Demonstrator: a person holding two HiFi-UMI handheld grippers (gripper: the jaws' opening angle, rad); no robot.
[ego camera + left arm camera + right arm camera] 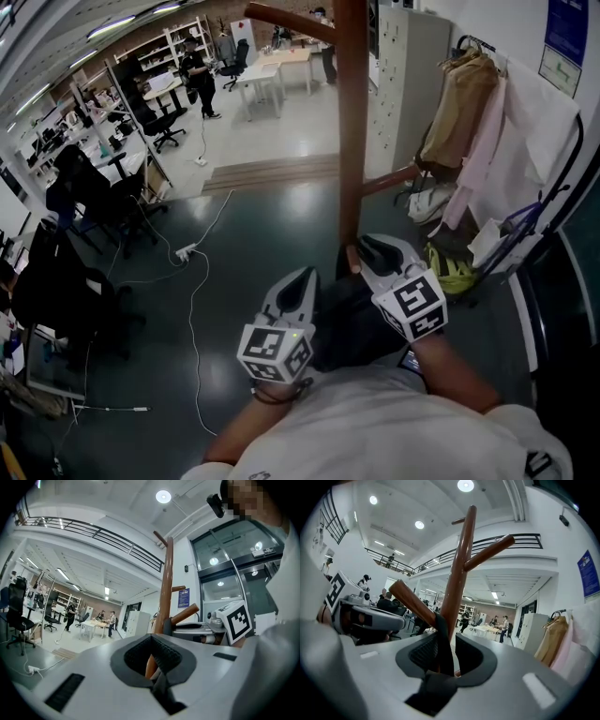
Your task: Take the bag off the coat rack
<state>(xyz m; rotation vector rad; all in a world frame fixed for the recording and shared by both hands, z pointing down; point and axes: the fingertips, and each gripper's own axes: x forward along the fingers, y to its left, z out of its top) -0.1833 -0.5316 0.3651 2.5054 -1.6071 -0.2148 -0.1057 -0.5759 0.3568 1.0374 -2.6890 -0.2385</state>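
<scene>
Dark, glossy floor point(253, 234) runs back to a pale office area with white counters point(272, 70), black chairs point(164, 127) and a few people far off – a white cable point(192, 309) trails across the floor on the left, and coats point(464, 112) hang on a rail at the right. Straight ahead stands the rack point(352, 122), a brown wooden pole with slanted pegs. The right claw point(367, 248) is up close to the pole, its jaws spread wide. In the right gripper view the black strap point(443, 637) of the bag hangs over a peg point(412, 604) where it meets the pole, then drops down through the gap between the pads, nearer the left pad; neither pad is seen pressing on it, so nothing is gripped. The left claw point(300, 281) sits just beside the right one, a little farther from the pole. Its jaws also stand apart with nothing between them, and the left gripper view shows only the pole through the gap (the right claw and its marker cube are off to that view's right). In the head view, a dark bulk between and below the two claws looks to be the bag point(345, 323) itself, hanging on the rack, though its outline is hard to make out there.
</scene>
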